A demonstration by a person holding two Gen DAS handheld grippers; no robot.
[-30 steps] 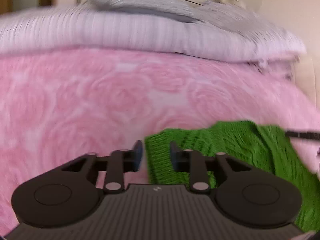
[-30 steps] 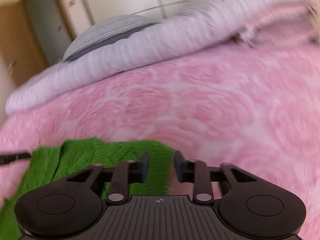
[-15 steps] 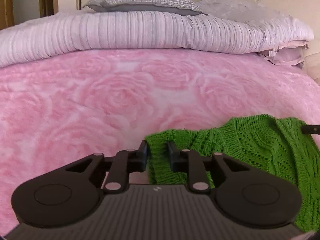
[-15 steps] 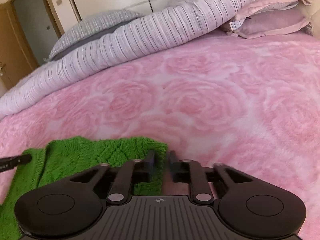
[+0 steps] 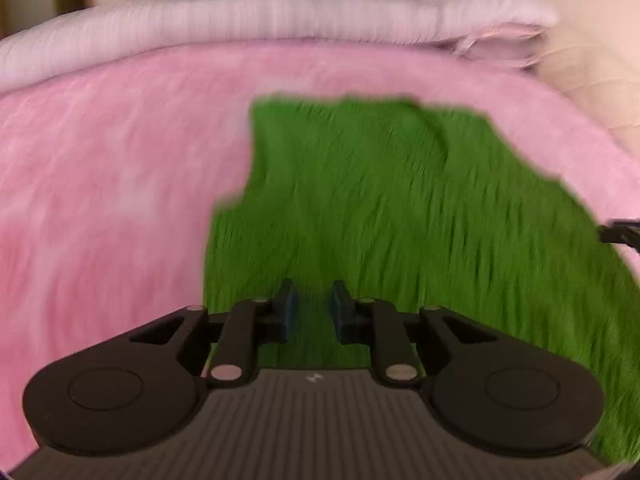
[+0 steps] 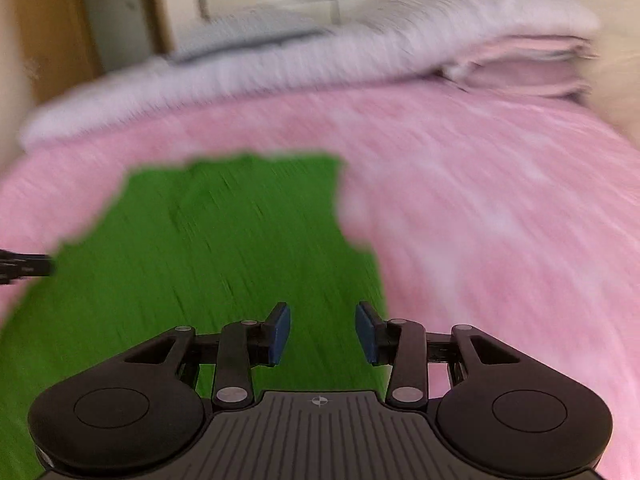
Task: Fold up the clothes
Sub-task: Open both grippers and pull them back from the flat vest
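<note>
Two grippers are hovering over one green knit (image 5: pixel 360 208), which is lying spread on the pink blanket (image 5: pixel 112 168) and is running away from both tools toward the striped duvet (image 5: pixel 256 20) at the far side of the bed. Its long axis is pointing forward along the fingers, as far as the motion blur is letting me judge, with the far edge lying square across and the near part passing under both tools and out of sight. From the left gripper (image 5: pixel 312 312) the knit is filling everything ahead and to the right; from the right gripper (image 6: pixel 322 332) it is filling ahead and to the left, with bare blanket to the right. Both pairs of fingers are standing apart with nothing between them, the right pair wider than the left, so neither is gripping cloth. The main risk, I judge, is coming from the loose open knit: a fingertip closing on a single layer or snagging a loop could be stretching the fabric or dragging the whole piece askew on the fluffy blanket, leaving a crooked fold. Uneven grabs by the two tools could also be twisting it. Whether the knit is already doubled over or lying single is not showing, so how far the folding has got is staying open.
</note>
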